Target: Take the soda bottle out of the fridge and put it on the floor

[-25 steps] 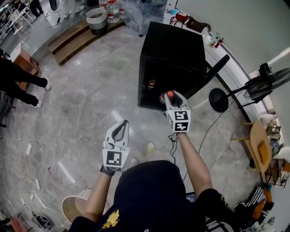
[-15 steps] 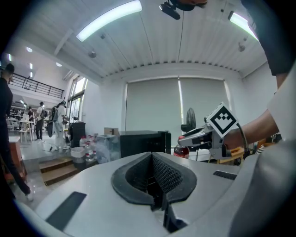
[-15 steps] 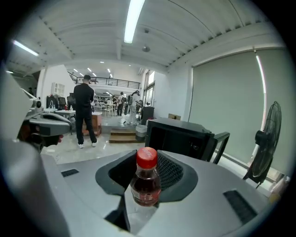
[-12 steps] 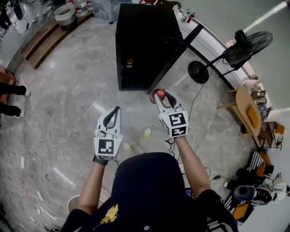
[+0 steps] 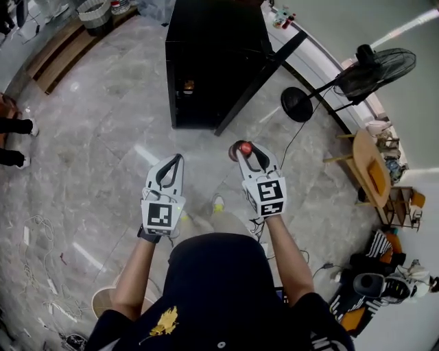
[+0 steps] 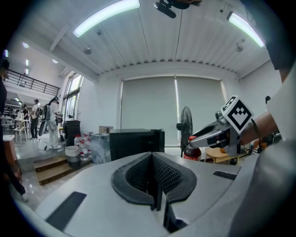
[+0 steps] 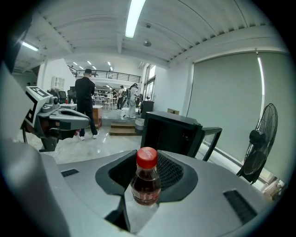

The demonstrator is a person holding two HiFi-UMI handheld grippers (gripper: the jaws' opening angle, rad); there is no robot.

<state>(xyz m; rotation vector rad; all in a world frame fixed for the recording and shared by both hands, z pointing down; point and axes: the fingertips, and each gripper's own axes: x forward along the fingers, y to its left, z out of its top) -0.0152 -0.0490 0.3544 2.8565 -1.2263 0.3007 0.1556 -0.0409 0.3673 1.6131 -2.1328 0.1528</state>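
A small soda bottle [image 7: 146,180] with dark drink and a red cap stands upright between the jaws of my right gripper [image 7: 149,187], which is shut on it. In the head view the red cap of the bottle [image 5: 245,147] shows at the tip of the right gripper [image 5: 248,151], held above the floor in front of the fridge. The black fridge [image 5: 214,62] stands ahead with its door [image 5: 260,72] swung open to the right. My left gripper [image 5: 169,169] hangs to the left at about the same height, shut and holding nothing [image 6: 156,194]. The bottle [image 6: 193,151] also shows from the left gripper view.
A standing fan [image 5: 374,67] and its round base [image 5: 297,104] stand right of the fridge, with a cable running across the grey marble floor [image 5: 103,158]. A round wooden table [image 5: 374,168] is at the right. A bin [image 5: 95,14] and wooden steps [image 5: 65,51] lie far left.
Both grippers have drawn back from the fridge, the right one carrying the bottle with it; the fridge now sits farther ahead and the view has swung slightly.
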